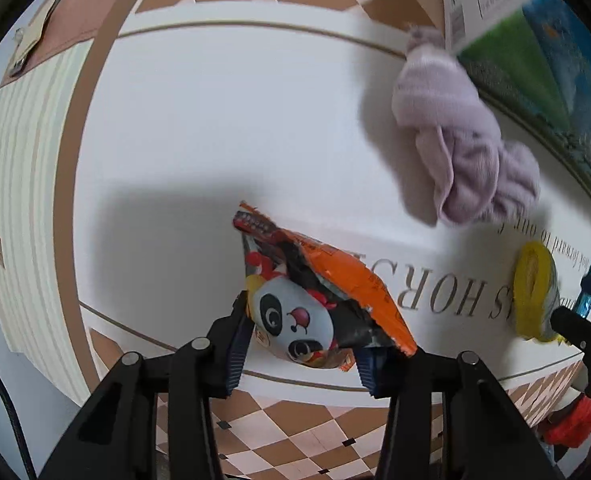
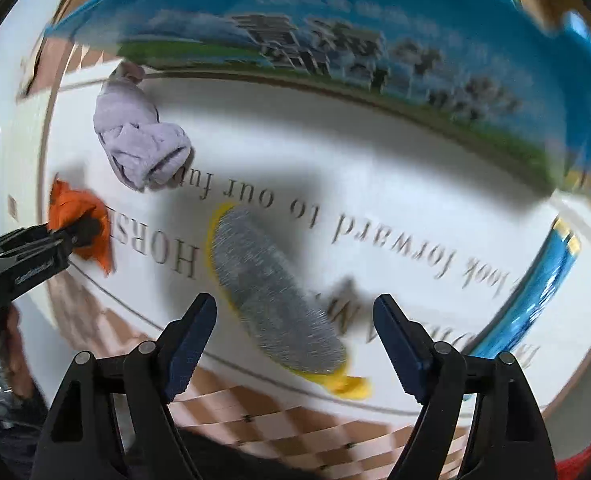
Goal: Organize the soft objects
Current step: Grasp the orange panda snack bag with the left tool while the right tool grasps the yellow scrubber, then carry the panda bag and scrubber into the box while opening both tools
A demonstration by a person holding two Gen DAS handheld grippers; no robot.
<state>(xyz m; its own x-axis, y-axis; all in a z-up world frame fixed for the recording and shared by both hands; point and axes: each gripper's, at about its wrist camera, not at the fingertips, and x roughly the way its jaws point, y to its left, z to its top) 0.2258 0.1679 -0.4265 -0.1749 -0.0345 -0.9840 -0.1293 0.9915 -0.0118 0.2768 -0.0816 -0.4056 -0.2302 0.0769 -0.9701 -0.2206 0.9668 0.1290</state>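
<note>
My left gripper [image 1: 303, 336] is shut on an orange snack packet [image 1: 315, 292] with a panda face, held just above the white table mat [image 1: 215, 120]. The packet also shows at the left of the right wrist view [image 2: 75, 216], in the left gripper [image 2: 67, 236]. A balled lilac sock [image 1: 463, 140] lies on the mat at the upper right; it also shows in the right wrist view [image 2: 139, 144]. My right gripper [image 2: 295, 332] is open above a grey and yellow scrub sponge [image 2: 271, 292], which lies between its fingers. The sponge shows in the left wrist view [image 1: 533, 288].
A blue and green printed box [image 2: 335, 40] stands along the far side of the mat; it also shows in the left wrist view [image 1: 535, 52]. A blue packet [image 2: 543, 292] lies at the right. The mat edge has a brown checker pattern [image 1: 295, 432].
</note>
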